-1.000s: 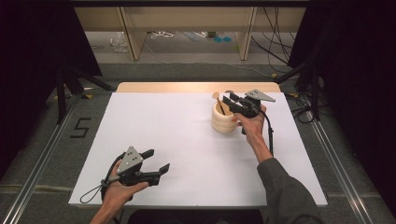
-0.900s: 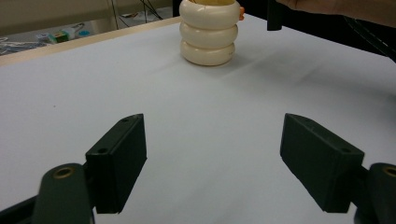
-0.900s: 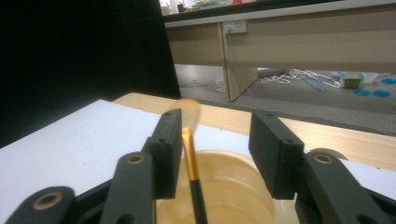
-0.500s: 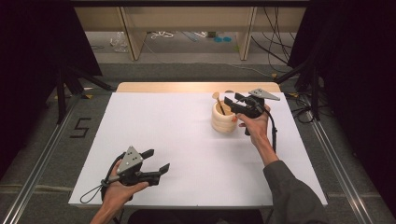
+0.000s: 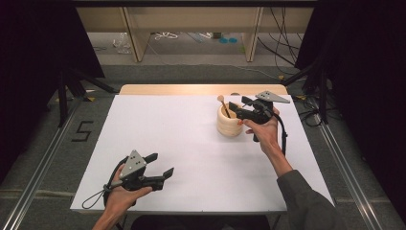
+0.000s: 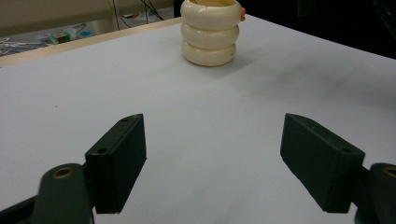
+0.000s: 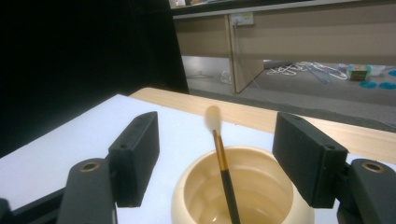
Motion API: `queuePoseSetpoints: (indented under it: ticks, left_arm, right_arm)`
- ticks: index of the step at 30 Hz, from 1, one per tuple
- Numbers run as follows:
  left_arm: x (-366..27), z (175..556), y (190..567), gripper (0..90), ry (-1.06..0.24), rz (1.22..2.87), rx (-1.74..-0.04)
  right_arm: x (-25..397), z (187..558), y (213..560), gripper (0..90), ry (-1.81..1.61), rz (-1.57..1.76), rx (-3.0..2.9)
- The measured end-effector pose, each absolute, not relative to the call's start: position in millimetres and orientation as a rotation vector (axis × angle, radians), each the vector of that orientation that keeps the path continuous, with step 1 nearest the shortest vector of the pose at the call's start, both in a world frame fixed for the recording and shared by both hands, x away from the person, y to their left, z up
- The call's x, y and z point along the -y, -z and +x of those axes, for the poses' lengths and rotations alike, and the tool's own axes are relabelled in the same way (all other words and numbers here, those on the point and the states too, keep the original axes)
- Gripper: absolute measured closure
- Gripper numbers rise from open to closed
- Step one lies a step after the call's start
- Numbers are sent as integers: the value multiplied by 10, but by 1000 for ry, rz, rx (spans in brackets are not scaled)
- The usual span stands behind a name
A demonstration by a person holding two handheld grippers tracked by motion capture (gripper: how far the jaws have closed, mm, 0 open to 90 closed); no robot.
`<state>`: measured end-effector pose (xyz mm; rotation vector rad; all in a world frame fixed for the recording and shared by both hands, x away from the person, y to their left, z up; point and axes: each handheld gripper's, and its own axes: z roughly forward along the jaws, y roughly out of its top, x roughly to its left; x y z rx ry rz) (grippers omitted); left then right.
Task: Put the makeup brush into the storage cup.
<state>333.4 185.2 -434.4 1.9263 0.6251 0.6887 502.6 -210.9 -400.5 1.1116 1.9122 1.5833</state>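
Observation:
A cream ribbed pot [image 5: 230, 123] [image 6: 209, 36] stands on the white table top, right of centre. A thin brush [image 5: 223, 106] [image 7: 222, 161] with a pale tip leans inside it. My right gripper [image 5: 238, 106] [image 7: 218, 140] hovers at the pot's right rim, open, its jaws on either side of the brush handle without touching it. In the right gripper view the pot's rim [image 7: 187, 189] lies just below the jaws. My left gripper [image 5: 161, 164] [image 6: 212, 154] rests low near the front left of the table, open and holding nothing, pointing toward the pot.
The white sheet [image 5: 191, 158] covers most of the table, with a bare wooden strip [image 5: 191, 89] along the far edge. Black curtains flank both sides. Shelving and loose cables [image 5: 167, 36] lie on the floor beyond the table.
My right gripper has shifted slightly to the right beside the pot. The brush, the pot and my left gripper have stayed put.

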Motion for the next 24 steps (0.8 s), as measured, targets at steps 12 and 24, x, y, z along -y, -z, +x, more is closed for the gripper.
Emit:
queuePoseSetpoints:
  ticks: [12, 24]
  left_arm:
    - [-1779, 3241, 4385, 222, -552, 1851, -771]
    - [-1852, 3325, 4336, 220, -691, 1918, -625]
  right_arm:
    - [2095, 4837, 4053, 284, -1580, 1122, -1939]
    - [2072, 4670, 3996, 249, -1568, 1101, -1961]
